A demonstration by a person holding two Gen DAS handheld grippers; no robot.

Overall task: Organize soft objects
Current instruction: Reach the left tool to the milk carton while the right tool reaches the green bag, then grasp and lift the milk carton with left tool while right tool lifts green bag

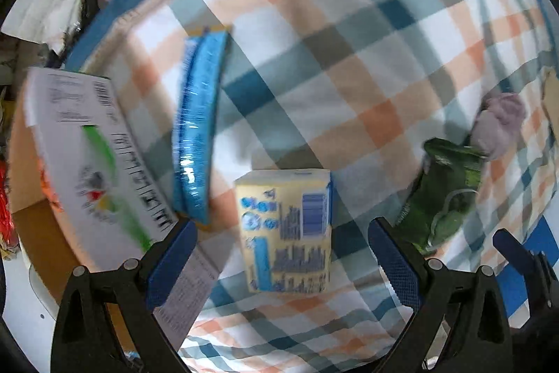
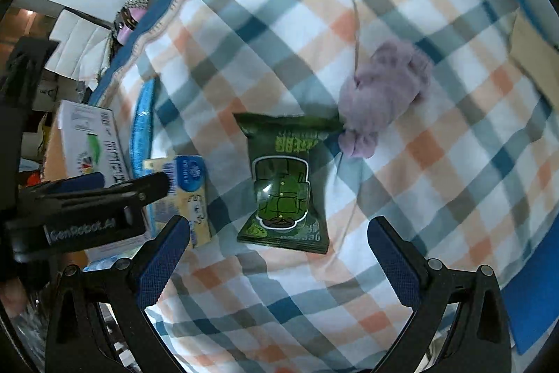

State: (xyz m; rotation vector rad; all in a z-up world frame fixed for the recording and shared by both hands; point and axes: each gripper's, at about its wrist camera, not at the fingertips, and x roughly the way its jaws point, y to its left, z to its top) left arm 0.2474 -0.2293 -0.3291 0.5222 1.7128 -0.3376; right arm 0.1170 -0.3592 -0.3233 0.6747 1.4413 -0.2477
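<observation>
1. Lying on the checked bedspread [image 1: 349, 23], a yellow tissue pack [image 1: 284, 229] is framed by the left gripper [image 1: 281, 254], jaws spread, empty.
2. A green snack bag [image 2: 284, 184] is faced by the right gripper [image 2: 279, 250], jaws wide, beside a purple plush toy [image 2: 384, 93].

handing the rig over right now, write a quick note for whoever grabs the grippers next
Left gripper: open, empty, lined up on the yellow tissue pack lying on the plaid blanket.
Right gripper: open, empty, facing the green snack bag; purple plush touches the bag's far corner.
Blue pack lies beside the white box.
Done: nothing visibly sorted.
Left: pick up the tissue pack, snack bag and plush.
</observation>
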